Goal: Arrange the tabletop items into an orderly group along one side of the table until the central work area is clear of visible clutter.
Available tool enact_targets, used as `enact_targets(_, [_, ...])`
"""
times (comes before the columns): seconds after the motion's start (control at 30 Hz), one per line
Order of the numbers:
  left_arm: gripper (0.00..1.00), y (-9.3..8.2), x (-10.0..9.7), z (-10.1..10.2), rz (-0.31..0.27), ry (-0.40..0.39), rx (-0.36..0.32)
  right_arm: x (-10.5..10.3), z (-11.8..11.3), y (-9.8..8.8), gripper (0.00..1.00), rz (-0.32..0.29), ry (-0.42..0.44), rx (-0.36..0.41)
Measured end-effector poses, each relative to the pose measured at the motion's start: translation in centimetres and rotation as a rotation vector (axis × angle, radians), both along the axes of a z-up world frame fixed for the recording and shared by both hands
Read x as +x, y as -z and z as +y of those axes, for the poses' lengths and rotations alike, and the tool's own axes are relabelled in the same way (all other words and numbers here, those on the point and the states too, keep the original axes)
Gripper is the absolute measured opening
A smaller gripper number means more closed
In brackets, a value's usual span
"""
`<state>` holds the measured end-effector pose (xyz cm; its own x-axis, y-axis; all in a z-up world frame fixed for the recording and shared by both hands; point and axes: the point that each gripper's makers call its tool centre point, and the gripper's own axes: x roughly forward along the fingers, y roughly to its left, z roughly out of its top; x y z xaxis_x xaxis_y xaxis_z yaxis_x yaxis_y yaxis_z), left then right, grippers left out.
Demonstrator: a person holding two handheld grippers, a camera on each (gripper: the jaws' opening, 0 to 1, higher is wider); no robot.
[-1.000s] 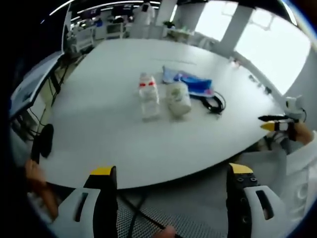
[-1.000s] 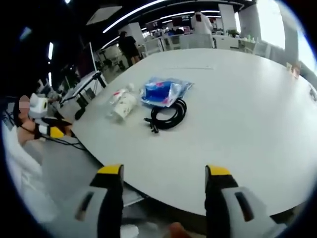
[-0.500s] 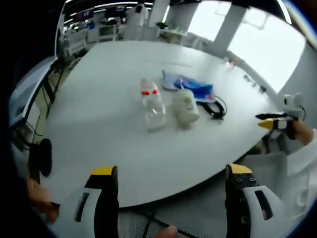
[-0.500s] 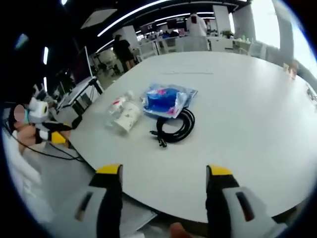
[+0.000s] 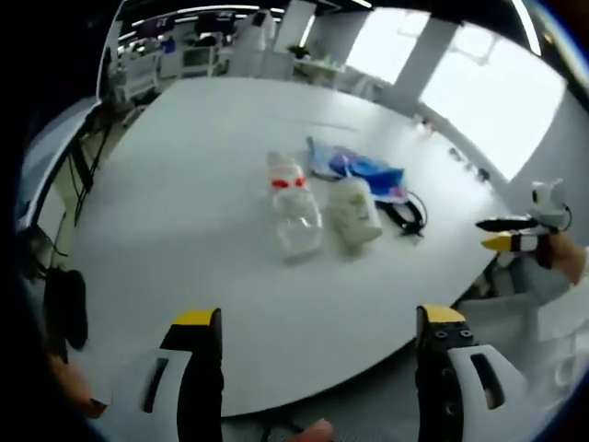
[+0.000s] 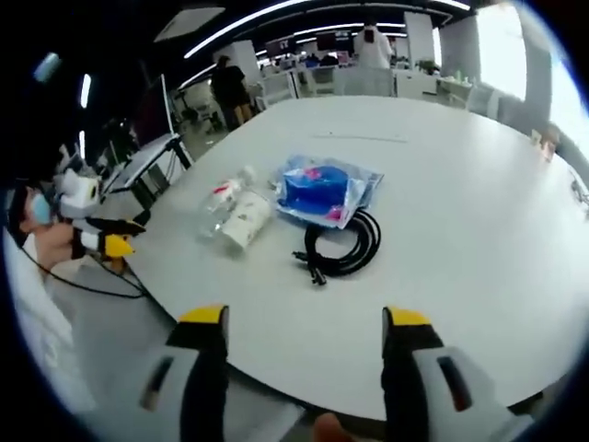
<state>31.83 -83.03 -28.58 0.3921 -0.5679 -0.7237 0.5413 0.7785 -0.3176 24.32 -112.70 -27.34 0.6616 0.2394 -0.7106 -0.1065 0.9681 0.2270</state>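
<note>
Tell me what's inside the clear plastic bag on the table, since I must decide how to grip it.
The bag holds something bright blue with pink or red patches. What it is cannot be told; the crinkled plastic blurs it. A coiled black cable lies beside the bag.

You stand at a large white round table (image 5: pixel 184 212) in an open-plan workspace. Bright windows (image 5: pixel 488 83) run behind white columns (image 5: pixel 409 51). Ceiling strip lights (image 6: pixel 267 14) glow overhead. Desks and equipment (image 6: pixel 368 78) crowd the far end, where a person (image 6: pixel 224 87) stands. Grey floor (image 6: pixel 120 341) below.
</note>
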Motion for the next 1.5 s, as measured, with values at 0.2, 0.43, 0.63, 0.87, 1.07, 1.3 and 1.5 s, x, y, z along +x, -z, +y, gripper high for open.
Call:
enact_targets(0.2, [0.82,0.0,1.0,-0.2,0.014,0.022,0.054,0.0,-0.5,1.1,0.65,0.034,0.010,0.023])
enact_targets(0.43, [0.80,1.1,2.7,-0.9,0.039,0.002,0.055,0.3,-1.1,1.7,0.65,0.035,0.008,0.033])
enact_targets(0.63, [0.79,0.9,4.0,-1.6,0.023,0.022,0.097,-0.1,-0.8,2.8,0.64,0.057,0.004,0.060])
enact_targets(0.87, [0.76,0.7,6.9,-3.0,0.025,0.020,0.092,0.2,-1.0,2.4,0.64,0.040,0.019,0.068])
enact_targets(1.07, [0.74,1.0,8.5,-3.8,0.033,-0.001,0.094,0.3,-1.2,2.4,0.63,0.043,0.025,0.066])
enact_targets(1.3, [0.71,2.2,9.7,-4.3,0.054,0.017,0.132,-0.6,-1.3,3.1,0.63,0.063,0.046,0.072])
enact_targets(1.5, [0.68,3.0,11.0,-4.8,0.065,0.009,0.135,-1.1,-1.2,3.8,0.63,0.083,0.064,0.080])
